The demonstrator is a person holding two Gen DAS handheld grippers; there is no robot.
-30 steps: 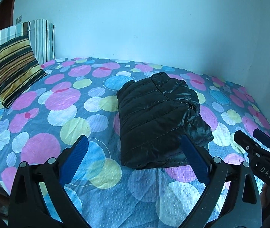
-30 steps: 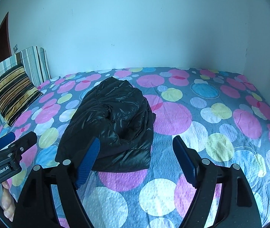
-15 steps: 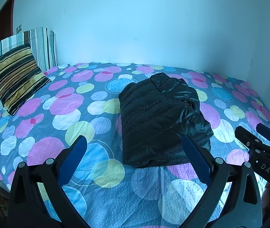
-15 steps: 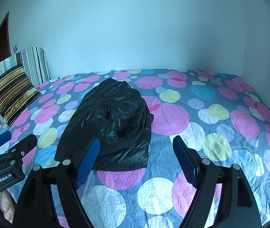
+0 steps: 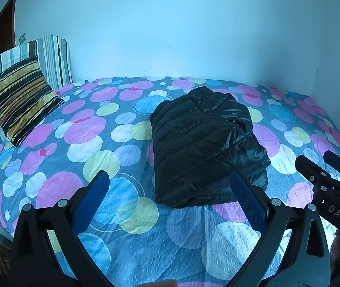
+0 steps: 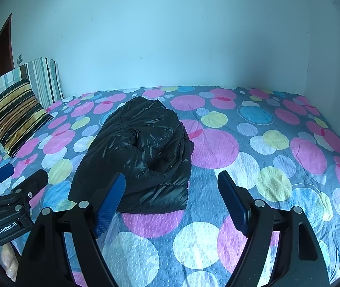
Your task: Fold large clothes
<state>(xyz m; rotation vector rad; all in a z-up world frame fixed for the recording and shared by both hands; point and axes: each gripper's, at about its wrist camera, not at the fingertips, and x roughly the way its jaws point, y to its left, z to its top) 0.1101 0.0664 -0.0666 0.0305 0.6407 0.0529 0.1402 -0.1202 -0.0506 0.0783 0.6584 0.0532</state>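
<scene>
Jacket (image 5: pixel 203 148) of shiny black quilted fabric lies folded into a puffy rectangle on the bed (image 5: pixel 126 227), whose dimpled cover has round coloured dots. From it, a striped velvet cushion (image 5: pixel 19 98) leans at ten o'clock. Left claw (image 5: pixel 170 198) and right claw (image 6: pixel 172 198) are both spread, holding nothing, their ribbed blue pads above the bed.
</scene>
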